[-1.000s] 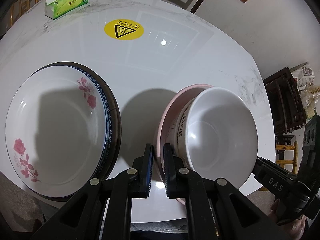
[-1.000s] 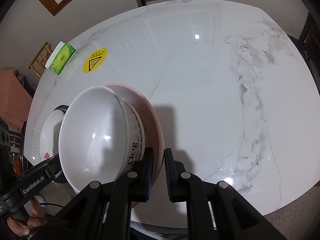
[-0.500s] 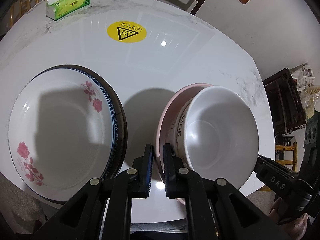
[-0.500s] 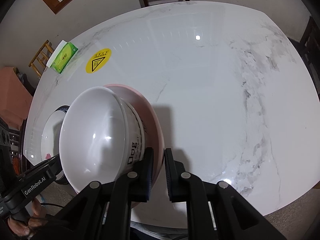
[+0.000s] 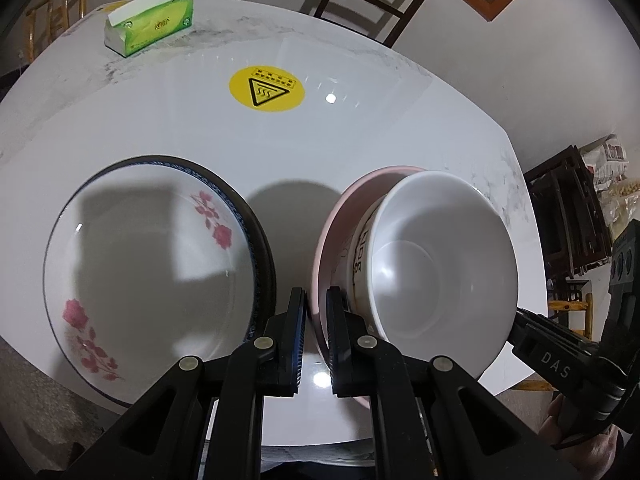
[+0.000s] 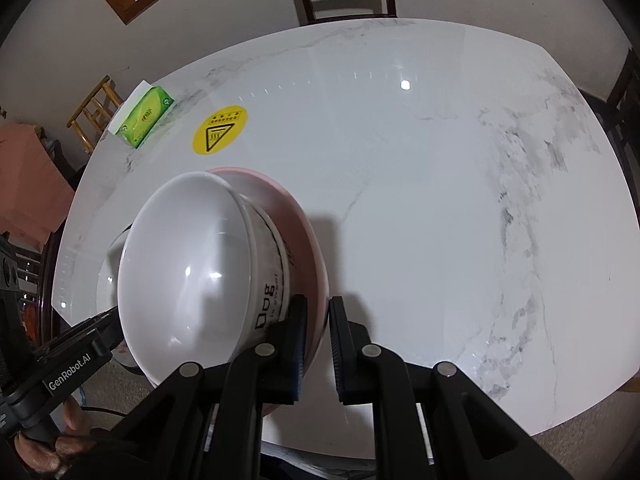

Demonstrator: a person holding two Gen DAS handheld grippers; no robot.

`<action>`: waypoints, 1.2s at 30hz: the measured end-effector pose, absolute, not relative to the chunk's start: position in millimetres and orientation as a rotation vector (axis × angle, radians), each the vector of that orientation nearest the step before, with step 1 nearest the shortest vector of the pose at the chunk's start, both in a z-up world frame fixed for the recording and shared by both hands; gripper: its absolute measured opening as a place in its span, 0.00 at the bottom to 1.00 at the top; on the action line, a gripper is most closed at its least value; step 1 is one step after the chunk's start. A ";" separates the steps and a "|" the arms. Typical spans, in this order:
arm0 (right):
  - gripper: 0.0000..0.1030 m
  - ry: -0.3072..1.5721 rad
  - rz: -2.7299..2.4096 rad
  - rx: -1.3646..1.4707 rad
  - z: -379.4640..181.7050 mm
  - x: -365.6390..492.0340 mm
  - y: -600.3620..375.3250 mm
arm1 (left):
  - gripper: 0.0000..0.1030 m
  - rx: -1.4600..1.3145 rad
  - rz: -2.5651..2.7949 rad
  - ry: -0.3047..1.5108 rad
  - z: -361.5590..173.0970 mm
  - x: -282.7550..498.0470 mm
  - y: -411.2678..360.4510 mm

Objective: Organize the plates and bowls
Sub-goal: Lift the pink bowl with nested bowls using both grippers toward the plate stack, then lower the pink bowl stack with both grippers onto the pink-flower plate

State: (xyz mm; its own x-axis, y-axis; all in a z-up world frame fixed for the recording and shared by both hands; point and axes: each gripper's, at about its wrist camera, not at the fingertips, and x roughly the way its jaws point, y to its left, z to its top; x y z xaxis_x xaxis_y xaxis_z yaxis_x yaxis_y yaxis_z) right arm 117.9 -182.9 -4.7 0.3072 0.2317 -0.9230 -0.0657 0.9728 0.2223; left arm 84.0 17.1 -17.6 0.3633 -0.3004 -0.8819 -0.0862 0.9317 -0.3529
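Since a second ago the pink plate (image 5: pixel 332 240) with the white bowl (image 5: pixel 440 264) sitting in it has come up off the counter (image 5: pixel 160 120), and both views have pulled back a little, so the stack of floral plates (image 5: pixel 148 264) on the left and the yellow warning sticker (image 5: pixel 267 89) sit lower and nearer the middle of the left wrist view than before. The left tongs (image 5: pixel 317 336) are clamped on the near left rim of the pink plate, the thin rim caught between the two black pads, and the right tongs (image 6: pixel 318 344) grip the opposite rim of the same plate, so the plate hangs between the two with its shadow cast on the counter. The white bowl, with dark lettering on its outer wall, rests inside the pink plate and leans against its wall. The floral plates lie flat on the counter just beside the lifted plate, apart from it: a white one with pink roses and a blue patterned edge on top, and a dark rim showing beneath. A green tissue pack (image 5: pixel 149 26) lies at the far left edge of the counter, well apart from the dishes. In the right wrist view a hand (image 6: pixel 52 446) holds the left tongs' handle at the lower left.
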 end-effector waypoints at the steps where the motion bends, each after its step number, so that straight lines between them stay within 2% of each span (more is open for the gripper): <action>1: 0.11 1.240 0.203 0.149 -2.0 118.7 -180.3 | 0.06 -0.369 -0.139 1.195 -15.4 83.4 19.0; 22: 0.12 1.210 0.320 0.059 31.8 126.5 -102.6 | 0.06 -0.418 -0.047 1.124 17.6 70.6 86.3; 36: 0.11 1.236 0.420 0.003 27.5 122.6 -34.2 | 0.06 -0.455 0.052 1.110 19.0 45.9 152.3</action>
State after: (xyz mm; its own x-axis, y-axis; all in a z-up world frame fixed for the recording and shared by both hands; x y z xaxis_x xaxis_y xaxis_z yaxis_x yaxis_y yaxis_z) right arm 122.6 -34.2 27.5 0.2622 0.3119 -0.9132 -0.3090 0.9236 0.2267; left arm 45.9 152.3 19.0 0.4533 -0.1832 -0.8723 -0.2643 0.9070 -0.3278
